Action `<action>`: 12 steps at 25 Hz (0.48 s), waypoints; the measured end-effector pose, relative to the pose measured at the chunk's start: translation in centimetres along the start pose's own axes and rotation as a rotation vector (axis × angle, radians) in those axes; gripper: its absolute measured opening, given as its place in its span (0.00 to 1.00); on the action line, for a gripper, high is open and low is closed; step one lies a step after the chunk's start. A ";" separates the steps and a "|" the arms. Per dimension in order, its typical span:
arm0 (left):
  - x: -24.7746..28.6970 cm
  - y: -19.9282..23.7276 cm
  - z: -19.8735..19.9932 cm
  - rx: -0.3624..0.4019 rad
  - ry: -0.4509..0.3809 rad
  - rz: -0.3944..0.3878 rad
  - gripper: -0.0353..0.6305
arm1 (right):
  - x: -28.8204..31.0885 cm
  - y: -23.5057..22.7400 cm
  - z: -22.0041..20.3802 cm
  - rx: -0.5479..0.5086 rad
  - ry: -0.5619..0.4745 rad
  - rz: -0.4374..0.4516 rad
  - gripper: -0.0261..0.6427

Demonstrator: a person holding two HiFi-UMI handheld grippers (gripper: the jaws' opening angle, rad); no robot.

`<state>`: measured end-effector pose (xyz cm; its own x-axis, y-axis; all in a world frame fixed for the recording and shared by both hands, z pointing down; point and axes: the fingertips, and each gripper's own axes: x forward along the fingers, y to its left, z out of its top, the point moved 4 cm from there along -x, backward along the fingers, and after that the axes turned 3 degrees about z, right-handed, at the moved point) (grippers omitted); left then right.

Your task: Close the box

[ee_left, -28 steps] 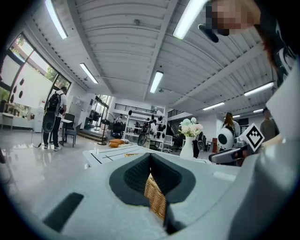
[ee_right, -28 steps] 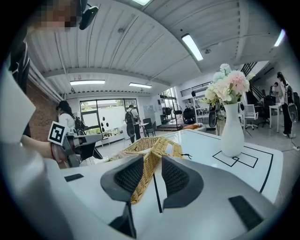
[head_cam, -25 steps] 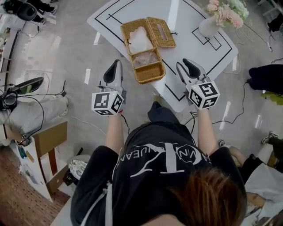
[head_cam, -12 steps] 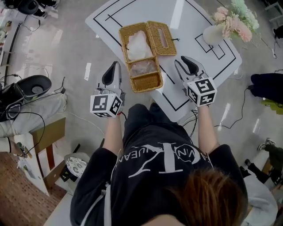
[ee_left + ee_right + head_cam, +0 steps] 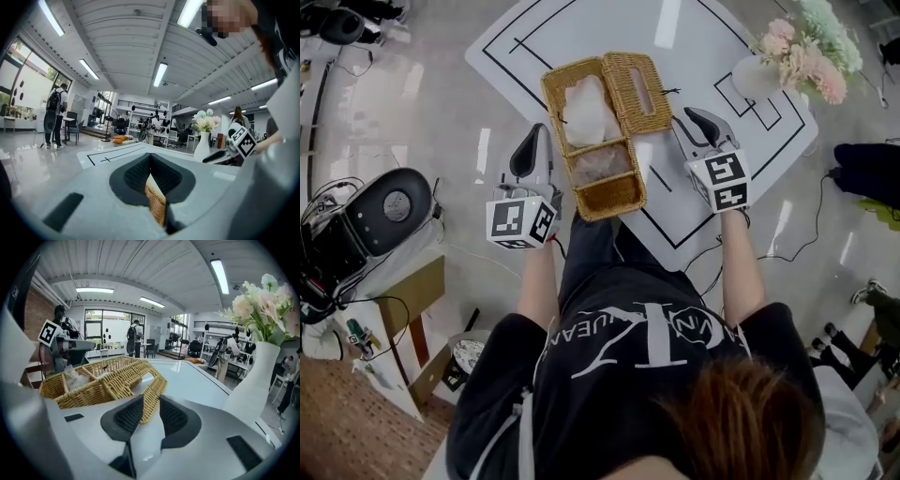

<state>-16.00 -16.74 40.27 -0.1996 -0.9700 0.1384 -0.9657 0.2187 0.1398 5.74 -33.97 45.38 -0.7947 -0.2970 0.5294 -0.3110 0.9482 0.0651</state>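
Seen from above, an open wicker box (image 5: 609, 199) lies at the near corner of a white table (image 5: 581, 28). Its lid (image 5: 639, 80) is folded out flat to the right, and pale crumpled wrapping (image 5: 586, 98) sits inside. The left gripper (image 5: 534, 136) hovers just beside the box's left wall, jaws pressed together at the tips, gripping nothing. The right gripper (image 5: 151, 404) hovers near the lid, jaws a narrow slit apart, empty. A vase of flowers (image 5: 750, 75) stands further right.
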 end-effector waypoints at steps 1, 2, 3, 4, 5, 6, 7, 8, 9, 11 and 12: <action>0.5 0.3 0.1 0.002 0.002 -0.002 0.07 | 0.4 -0.4 -0.1 -0.011 0.014 -0.012 0.20; 0.9 0.5 0.2 0.005 0.004 -0.005 0.07 | 0.8 -0.8 0.0 -0.024 0.027 -0.024 0.20; 1.3 0.7 0.3 0.007 0.006 -0.008 0.07 | 1.2 -1.2 0.0 -0.039 0.041 -0.036 0.20; 1.7 1.0 0.4 0.011 0.009 -0.011 0.07 | 1.5 -1.5 0.0 -0.057 0.056 -0.048 0.20; 2.0 1.2 0.5 0.014 0.013 -0.014 0.07 | 2.0 -1.9 0.0 -0.077 0.073 -0.058 0.20; 2.3 1.4 0.5 0.015 0.016 -0.016 0.07 | 2.4 -2.2 -0.1 -0.099 0.091 -0.067 0.20; 2.6 1.7 0.6 0.015 0.019 -0.017 0.07 | 2.8 -2.5 -0.1 -0.123 0.110 -0.074 0.20; 2.8 2.0 0.6 0.013 0.021 -0.016 0.07 | 3.2 -2.8 -0.2 -0.150 0.131 -0.078 0.20; 3.0 2.3 0.6 0.011 0.022 -0.016 0.07 | 3.7 -3.0 -0.3 -0.181 0.155 -0.079 0.20; 3.3 2.7 0.6 0.007 0.026 -0.015 0.07 | 4.5 -3.1 -0.4 -0.258 0.205 -0.074 0.20; 3.4 2.9 0.5 0.006 0.029 -0.014 0.07 | 5.0 -3.2 -0.5 -0.293 0.227 -0.070 0.20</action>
<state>-19.59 -19.49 40.69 -0.1809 -0.9696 0.1647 -0.9695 0.2040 0.1359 3.05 -38.38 48.24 -0.6303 -0.3611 0.6872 -0.1721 0.9282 0.3299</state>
